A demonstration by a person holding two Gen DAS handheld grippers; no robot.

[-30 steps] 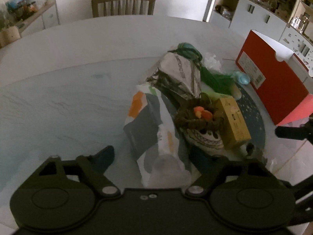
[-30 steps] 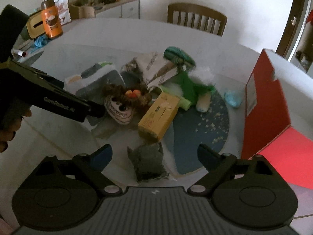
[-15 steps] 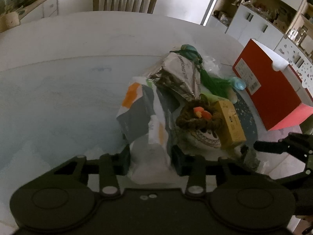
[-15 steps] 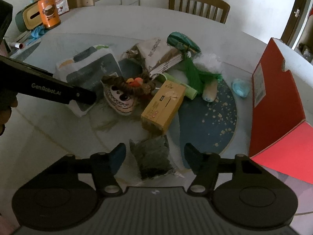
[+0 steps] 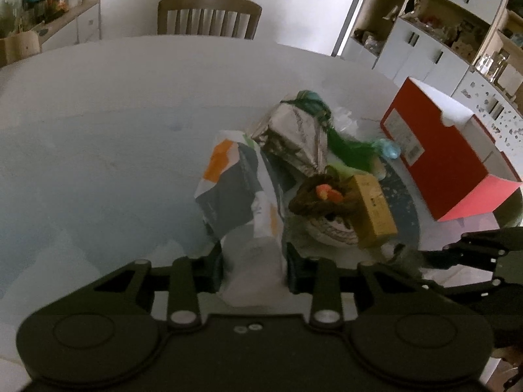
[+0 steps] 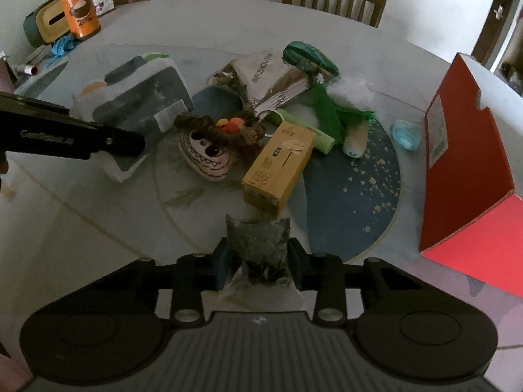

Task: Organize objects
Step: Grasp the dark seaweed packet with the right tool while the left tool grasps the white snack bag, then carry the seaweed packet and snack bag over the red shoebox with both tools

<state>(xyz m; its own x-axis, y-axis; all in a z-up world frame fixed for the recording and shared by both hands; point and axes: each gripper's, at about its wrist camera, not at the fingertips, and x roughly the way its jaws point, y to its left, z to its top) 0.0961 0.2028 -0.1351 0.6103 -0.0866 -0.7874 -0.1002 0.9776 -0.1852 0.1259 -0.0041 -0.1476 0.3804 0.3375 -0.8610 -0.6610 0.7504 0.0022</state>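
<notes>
A pile of things lies on the round table. My left gripper (image 5: 254, 263) is shut on the near end of a white, grey and orange soft pack (image 5: 242, 196), which also shows at the left of the right wrist view as the soft pack (image 6: 140, 98). My right gripper (image 6: 258, 261) is shut on a small dark-green crinkled packet (image 6: 258, 241). Ahead lie a yellow box (image 6: 281, 163), a white plush with a drawn toothy face (image 6: 206, 156), a brown braided ring (image 6: 222, 127), a grey paper bag (image 6: 271, 81) and a green tassel (image 6: 333, 111).
An open red box (image 6: 464, 150) stands at the right on the table edge. A blue speckled mat (image 6: 353, 189) lies under the pile. An orange flask (image 6: 80, 13) and a tissue holder (image 6: 42, 23) stand far left. A chair (image 5: 209, 16) is behind the table.
Both grippers were open a second ago. The left has closed on the soft pack's near end and the right has closed on the dark-green packet; both views have risen slightly.
</notes>
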